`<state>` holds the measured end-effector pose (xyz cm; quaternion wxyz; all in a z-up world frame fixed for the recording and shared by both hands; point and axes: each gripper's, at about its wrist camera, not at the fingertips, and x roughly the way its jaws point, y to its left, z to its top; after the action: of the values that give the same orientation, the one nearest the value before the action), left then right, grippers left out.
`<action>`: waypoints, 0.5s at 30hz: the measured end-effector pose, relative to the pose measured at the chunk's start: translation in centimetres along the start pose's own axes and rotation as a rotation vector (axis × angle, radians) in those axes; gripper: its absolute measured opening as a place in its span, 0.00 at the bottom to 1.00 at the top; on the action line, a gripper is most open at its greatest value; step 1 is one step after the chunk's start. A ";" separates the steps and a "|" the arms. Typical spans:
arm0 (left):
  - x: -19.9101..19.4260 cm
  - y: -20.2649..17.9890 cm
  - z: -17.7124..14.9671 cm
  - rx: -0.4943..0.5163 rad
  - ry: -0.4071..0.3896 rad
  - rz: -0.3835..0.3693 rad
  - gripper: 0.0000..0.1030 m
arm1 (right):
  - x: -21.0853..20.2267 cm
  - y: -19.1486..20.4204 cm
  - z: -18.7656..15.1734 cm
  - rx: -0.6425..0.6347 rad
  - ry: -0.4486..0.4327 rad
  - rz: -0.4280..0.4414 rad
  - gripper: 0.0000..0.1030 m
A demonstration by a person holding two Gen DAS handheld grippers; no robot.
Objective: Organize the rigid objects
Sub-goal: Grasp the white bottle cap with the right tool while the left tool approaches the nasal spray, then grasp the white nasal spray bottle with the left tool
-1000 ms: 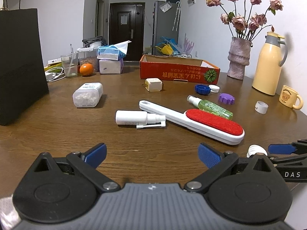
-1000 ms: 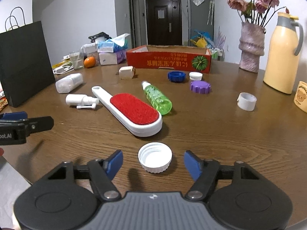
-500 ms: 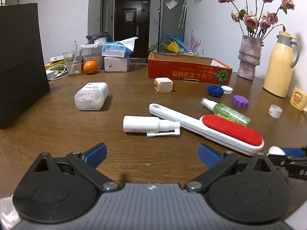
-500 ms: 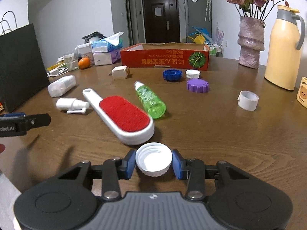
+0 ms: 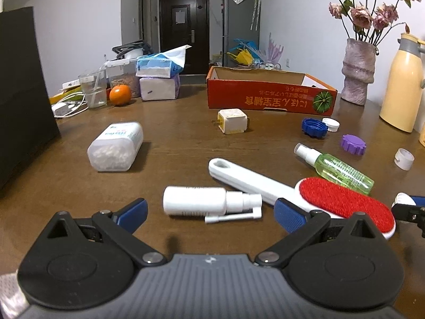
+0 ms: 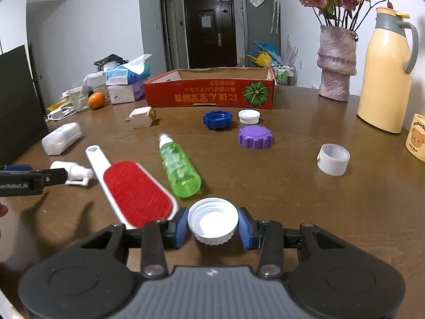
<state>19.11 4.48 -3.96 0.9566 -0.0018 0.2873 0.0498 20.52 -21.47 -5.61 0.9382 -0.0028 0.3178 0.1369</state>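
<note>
My right gripper is shut on a white screw cap, held open side up just above the table. My left gripper is open and empty, its fingers on either side of a white spray bottle lying on the table. A white lint brush with a red pad and a green spray bottle lie between the grippers. The red cardboard box stands open at the back.
Blue cap, small white cap, purple cap, white ring, plug adapter and cotton-swab box lie loose. Vase, yellow jug, mug stand right. Black bag, tissues, orange stand left.
My right gripper closed on the white cap and lifted it slightly. My left gripper moved forward and right until the white spray bottle lay between its open fingers.
</note>
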 end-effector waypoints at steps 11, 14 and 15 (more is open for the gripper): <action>3.0 -1.0 1.0 0.062 0.045 0.033 1.00 | 1.7 -0.4 1.1 0.002 0.002 0.010 0.38; 3.6 -0.9 1.2 0.059 0.064 0.042 1.00 | 2.0 -0.4 1.2 0.000 0.003 0.016 0.38; 3.9 -0.9 1.2 0.058 0.071 0.042 1.00 | 2.1 -0.4 1.3 0.000 0.004 0.018 0.38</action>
<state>23.07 3.94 -5.14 0.9441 0.0302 0.3224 0.0617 23.00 -21.21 -5.91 0.9363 -0.0004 0.3197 0.1452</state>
